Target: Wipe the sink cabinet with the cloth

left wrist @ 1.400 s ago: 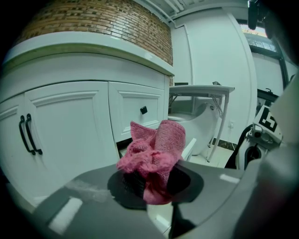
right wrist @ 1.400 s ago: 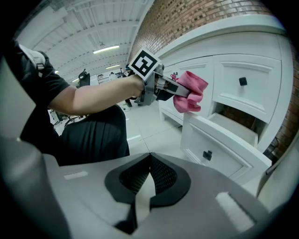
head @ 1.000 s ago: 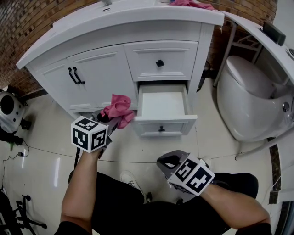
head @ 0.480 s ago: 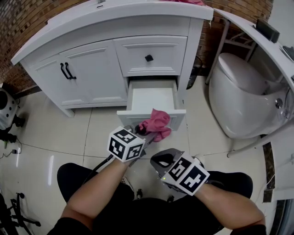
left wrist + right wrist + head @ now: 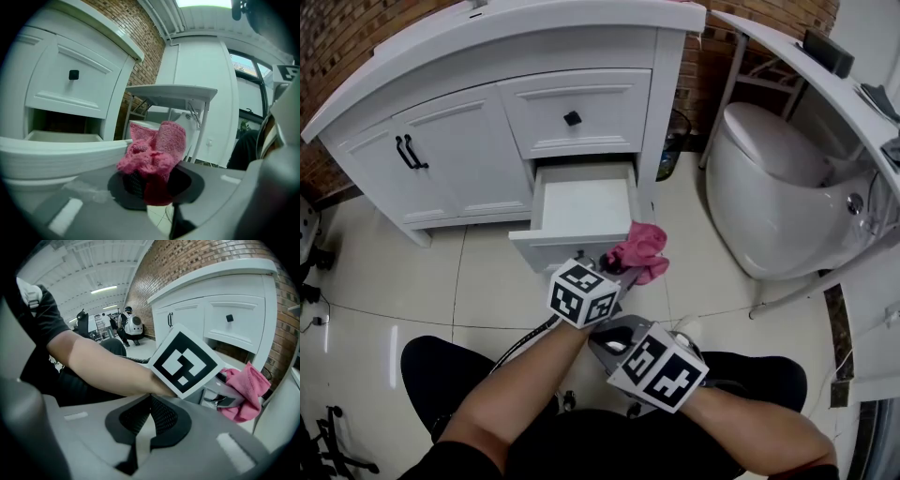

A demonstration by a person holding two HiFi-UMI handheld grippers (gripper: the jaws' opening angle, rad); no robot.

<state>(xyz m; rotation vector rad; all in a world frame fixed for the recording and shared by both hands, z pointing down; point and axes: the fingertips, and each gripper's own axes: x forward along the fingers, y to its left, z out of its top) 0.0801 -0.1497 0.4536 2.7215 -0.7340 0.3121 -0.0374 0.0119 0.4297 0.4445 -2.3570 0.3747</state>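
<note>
**Desk:** What are you holding on the left?

**Operator:** I am gripping the cloth (image 5: 154,149) in the left gripper (image 5: 621,272). Its jaws are clenching on a bunched wad of pink knitted fabric. The fabric is ribbed and fuzzy, and it is puffing up above the dark pads.

**Desk:** Where is that against the cabinet?

**Operator:** I am holding it at the right front corner of the open drawer (image 5: 581,208), the lower one in the sink cabinet (image 5: 487,66). In the left gripper view the cloth is sitting just beside the drawer's smooth white front edge. I cannot tell whether it is touching.

**Desk:** And the right hand?

**Operator:** The right gripper (image 5: 147,425) is hovering low, just behind the left one. Its jaws are pressing together with nothing between them, and the ribbed black pads are meeting.

**Desk:** What is the cabinet like?

**Operator:** I am looking at white painted fronts with raised frames under a curved top. The upper drawer (image 5: 574,112) is sitting shut and carrying a small square black knob (image 5: 572,118). The two doors (image 5: 441,155) to its left are carrying slim black handles (image 5: 406,152). Glossy pale floor tiles (image 5: 403,281) are reflecting light. A rounded white toilet (image 5: 769,192) is standing to the right, and a rough brick wall (image 5: 347,37) is showing behind.
</note>
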